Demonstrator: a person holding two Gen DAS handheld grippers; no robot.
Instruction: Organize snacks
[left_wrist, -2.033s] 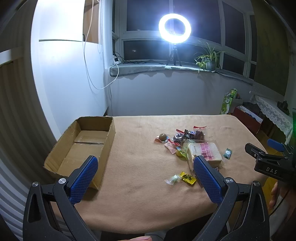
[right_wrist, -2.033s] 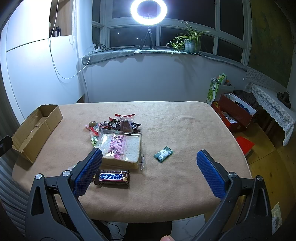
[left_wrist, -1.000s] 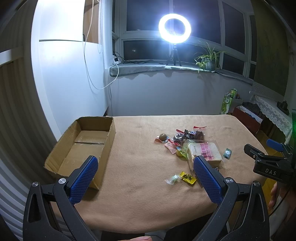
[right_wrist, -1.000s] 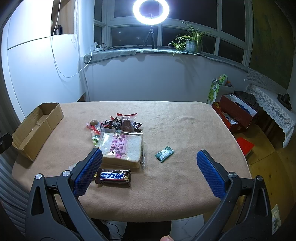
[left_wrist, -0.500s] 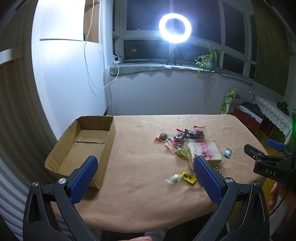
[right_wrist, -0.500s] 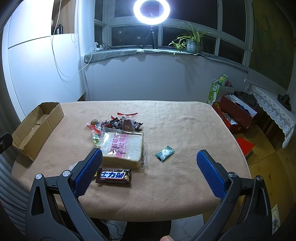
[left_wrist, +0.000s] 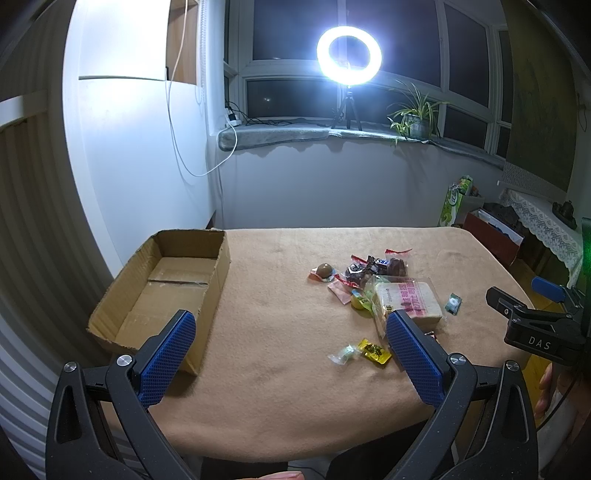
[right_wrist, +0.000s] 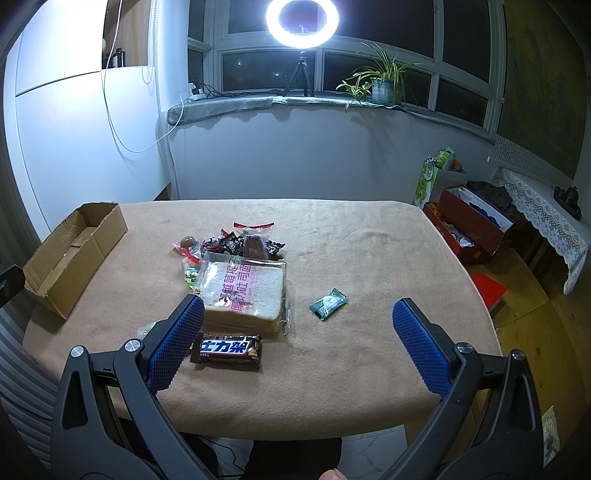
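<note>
Two pairs of tongs hover over the near edge of the surface (right_wrist: 369, 229), both spread wide with nothing between their blue pads. The left tongs (left_wrist: 288, 354) sit low at the near-left; their right pad hides the near corner of the bread pack (left_wrist: 408, 301) in that view. The right tongs (right_wrist: 297, 345) hover over the near-middle; their left pad covers one end of the chocolate bar (right_wrist: 227, 349) and most of a small clear-wrapped candy behind it.

One cardboard box (left_wrist: 166, 291) stands open at the left edge of the surface, its long axis running from the near edge toward the far wall; its near corner is hidden behind the left pad of the left tongs.

The snacks sit right of centre, well apart from the box. One bread pack lies flat, its long axis running near to far. One chocolate bar lies just in front of it, long axis left to right. One small green packet (right_wrist: 328, 303) lies alone to the right, tilted diagonally. Behind the bread is a tight heap of dark and red-wrapped sweets (right_wrist: 243, 243), overlapping too much to count, with one round brown candy (right_wrist: 187, 242) at its left. From the left view, two small candies lie close together near the front: one yellow (left_wrist: 375, 350), one clear greenish (left_wrist: 345, 353).
</note>
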